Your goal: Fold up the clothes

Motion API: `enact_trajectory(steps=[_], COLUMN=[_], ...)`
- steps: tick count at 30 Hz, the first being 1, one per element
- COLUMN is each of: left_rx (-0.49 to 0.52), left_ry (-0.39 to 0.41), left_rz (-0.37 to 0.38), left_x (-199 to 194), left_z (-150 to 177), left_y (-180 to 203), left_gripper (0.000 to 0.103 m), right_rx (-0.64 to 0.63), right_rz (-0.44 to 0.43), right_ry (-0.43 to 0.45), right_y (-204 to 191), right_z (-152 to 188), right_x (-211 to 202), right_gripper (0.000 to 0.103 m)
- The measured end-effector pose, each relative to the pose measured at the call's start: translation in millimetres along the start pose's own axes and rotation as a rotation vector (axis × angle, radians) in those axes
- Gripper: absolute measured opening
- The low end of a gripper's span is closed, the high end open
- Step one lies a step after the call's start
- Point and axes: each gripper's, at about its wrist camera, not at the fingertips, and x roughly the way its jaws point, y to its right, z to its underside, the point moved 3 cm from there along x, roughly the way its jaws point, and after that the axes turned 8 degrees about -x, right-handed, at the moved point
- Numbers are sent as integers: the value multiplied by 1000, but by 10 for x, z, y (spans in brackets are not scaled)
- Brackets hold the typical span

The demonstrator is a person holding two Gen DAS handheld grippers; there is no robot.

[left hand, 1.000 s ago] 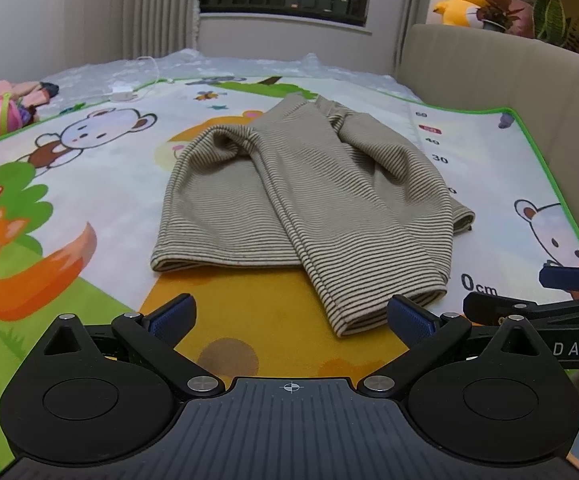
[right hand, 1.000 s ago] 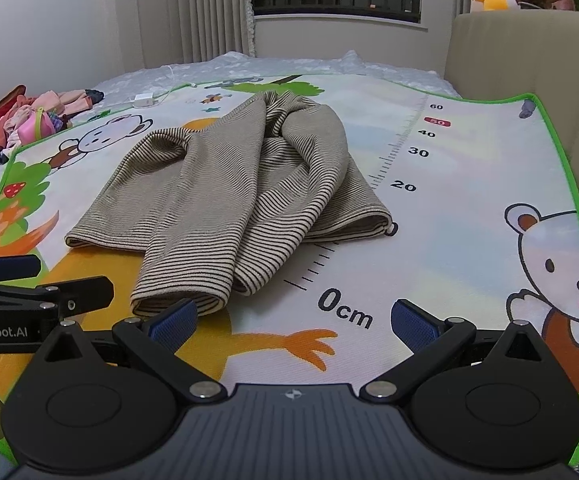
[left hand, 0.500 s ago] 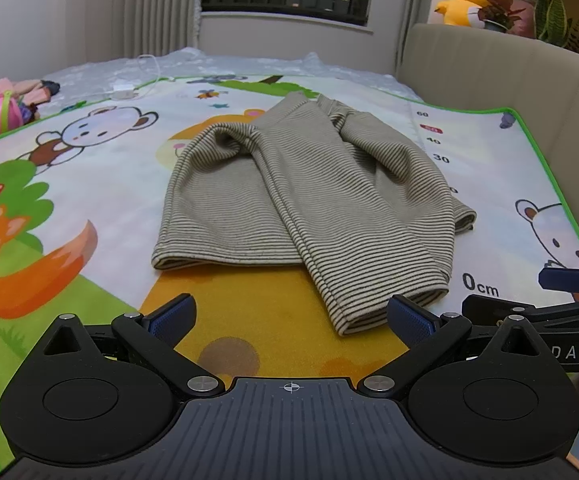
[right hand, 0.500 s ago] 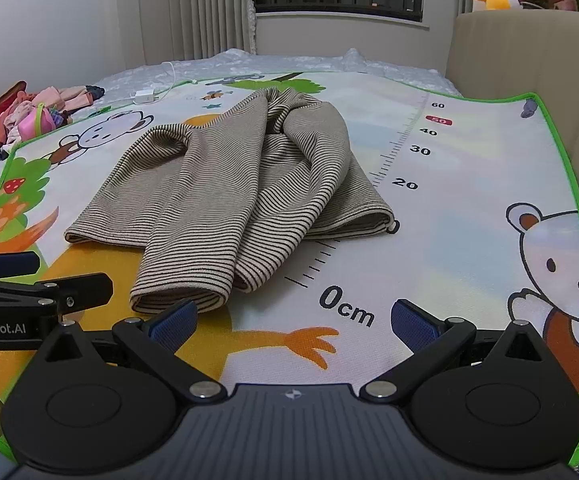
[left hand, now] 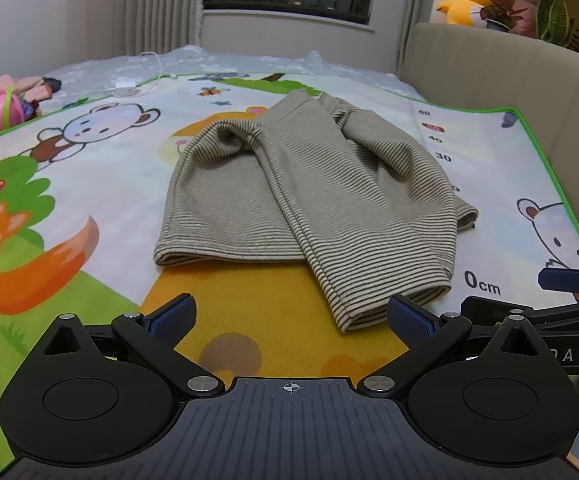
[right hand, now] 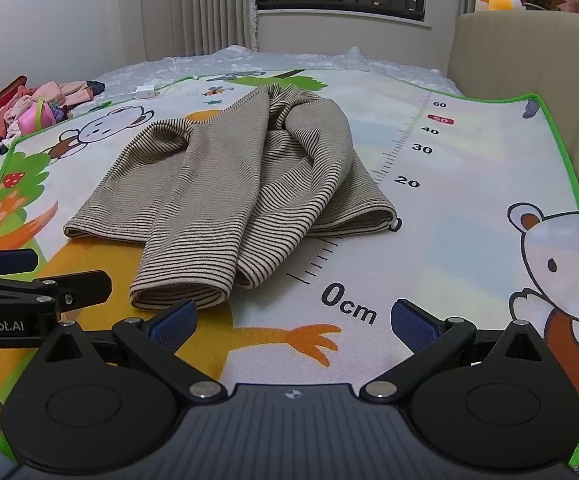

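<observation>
A beige, dark-striped pair of small trousers [left hand: 297,200] [right hand: 233,192] lies rumpled on the cartoon play mat [left hand: 89,168] [right hand: 469,208], legs pointing toward me and crossed over each other. My left gripper [left hand: 289,316] is open, just short of the nearest leg cuff, which lies by its right fingertip. My right gripper [right hand: 293,316] is open too, low over the mat, its left fingertip close to the same cuff. Neither holds anything. Each gripper shows at the edge of the other's view.
A beige padded headboard [left hand: 509,72] rises along the right of the mat. A heap of pink and red clothes [right hand: 21,116] lies at the far left. A white charger with cable [right hand: 145,90] rests beyond the mat. A yellow plush duck [left hand: 461,0] and plants sit on the ledge.
Both views crept slightly forward toward the trousers; the garment itself has not moved and both grippers stay open.
</observation>
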Motion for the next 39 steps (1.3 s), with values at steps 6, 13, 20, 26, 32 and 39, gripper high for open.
enact_trajectory(steps=[6, 13, 20, 26, 32, 39], left_rx=[-2, -3, -5, -43, -69, -102], left_ry=[-1, -6, -16, -29, -32, 1], left_rz=[1, 2, 11, 58, 80, 102], left_x=[5, 15, 82, 227, 397, 516], left_z=[2, 8, 7, -43, -180, -425], left_y=[-8, -7, -19, -74, -144, -289], left_gripper=[103, 103, 103, 103, 103, 103], right_rx=[-3, -4, 12, 58, 186, 356], right_rz=[0, 2, -6, -8, 28, -21], right_ry=[-6, -11, -10, 7, 36, 35], right_y=[-12, -10, 26, 175, 496, 837], right_z=[5, 12, 13, -7, -132, -161], right_x=[6, 13, 47, 69, 88, 284], right_gripper=[103, 103, 103, 103, 103, 103])
